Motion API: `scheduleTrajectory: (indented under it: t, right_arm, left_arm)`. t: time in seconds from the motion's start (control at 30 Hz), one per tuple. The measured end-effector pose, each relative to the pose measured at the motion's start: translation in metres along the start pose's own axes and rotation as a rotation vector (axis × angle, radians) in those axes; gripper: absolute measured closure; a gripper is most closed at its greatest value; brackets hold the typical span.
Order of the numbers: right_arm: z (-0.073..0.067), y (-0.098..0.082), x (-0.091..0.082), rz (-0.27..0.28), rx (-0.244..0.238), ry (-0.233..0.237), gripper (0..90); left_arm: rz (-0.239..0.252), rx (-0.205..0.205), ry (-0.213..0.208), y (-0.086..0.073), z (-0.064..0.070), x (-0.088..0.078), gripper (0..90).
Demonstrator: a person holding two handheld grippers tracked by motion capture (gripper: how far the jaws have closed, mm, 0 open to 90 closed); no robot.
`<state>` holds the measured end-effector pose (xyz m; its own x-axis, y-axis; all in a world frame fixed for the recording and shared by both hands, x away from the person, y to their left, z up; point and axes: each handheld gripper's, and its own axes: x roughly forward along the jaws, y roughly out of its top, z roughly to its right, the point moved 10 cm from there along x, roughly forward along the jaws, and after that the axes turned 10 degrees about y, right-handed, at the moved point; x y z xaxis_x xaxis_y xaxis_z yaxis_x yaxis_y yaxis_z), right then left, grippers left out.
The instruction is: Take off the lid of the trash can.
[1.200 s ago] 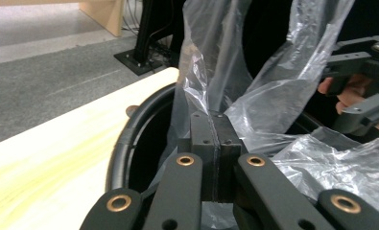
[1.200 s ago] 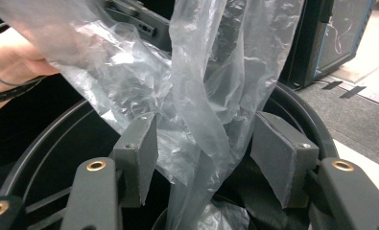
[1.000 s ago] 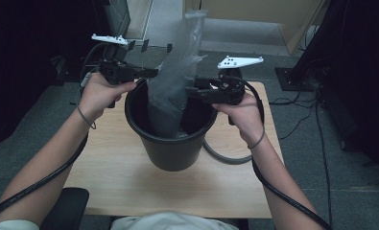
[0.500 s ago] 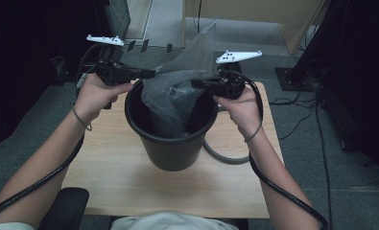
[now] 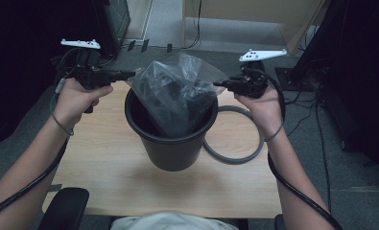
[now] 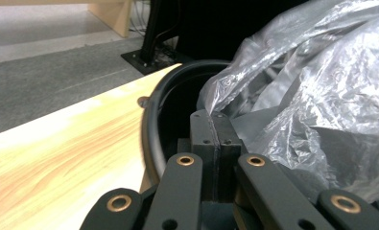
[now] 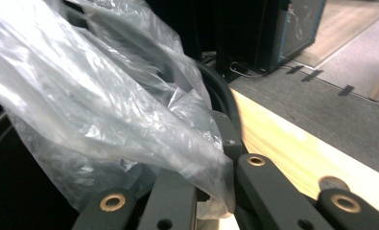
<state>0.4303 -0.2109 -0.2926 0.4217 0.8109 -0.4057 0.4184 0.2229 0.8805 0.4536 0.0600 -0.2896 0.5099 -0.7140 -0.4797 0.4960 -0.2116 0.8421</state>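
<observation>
A light wooden table [image 5: 129, 187] is seen nearest, with a round black plastic bucket [image 5: 170, 148] standing on it and a grey ring [image 5: 235, 155] lying flat just beside the bucket. A crumpled clear plastic bag [image 5: 177, 91] is stretched over the bucket's mouth, its lower part hanging inside. The bag's left edge is clamped in the fingers of the left gripper [image 5: 129, 74], which are pressed together on the film [image 6: 211, 112]. Its right edge is pinched by the right gripper [image 5: 218, 85], whose fingers have just closed on it. Grey floor [image 5: 168, 24] is seen beyond.
</observation>
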Motion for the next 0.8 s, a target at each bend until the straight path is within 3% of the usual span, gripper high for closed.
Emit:
scheduleTrajectory:
  t: [0.17, 0.4, 0.5, 0.63, 0.67, 0.7, 0.73, 0.8]
  right_arm:
    - [0.009, -0.005, -0.015, -0.008, 0.033, -0.008, 89.5]
    - [0.019, -0.014, -0.036, -0.022, 0.043, -0.037, 88.9]
    - [0.029, -0.018, -0.045, -0.034, 0.035, -0.098, 88.8]
    - [0.027, -0.020, -0.045, -0.023, 0.050, -0.072, 85.4]
    - [0.024, -0.018, -0.043, -0.014, 0.043, -0.046, 73.3]
    - [0.024, -0.018, -0.043, -0.014, 0.043, -0.046, 73.3]
    - [0.020, -0.016, -0.041, -0.003, 0.037, -0.023, 64.5]
    - [0.018, -0.015, -0.039, -0.004, 0.025, -0.007, 55.8]
  left_arm:
    - [-0.006, -0.016, 0.024, -0.011, -0.014, -0.011, 90.0]
    - [-0.007, -0.026, 0.041, -0.025, -0.026, -0.026, 90.0]
    - [-0.005, -0.024, 0.045, -0.028, -0.029, -0.029, 90.0]
    - [-0.011, -0.018, 0.031, -0.031, -0.026, -0.027, 89.9]
    - [-0.009, -0.004, 0.012, -0.031, -0.023, -0.025, 86.5]
    - [-0.009, -0.004, 0.012, -0.031, -0.023, -0.025, 83.1]
    - [0.008, 0.010, -0.002, -0.029, -0.019, -0.025, 80.2]
    - [0.008, 0.030, -0.012, -0.028, -0.016, -0.024, 75.5]
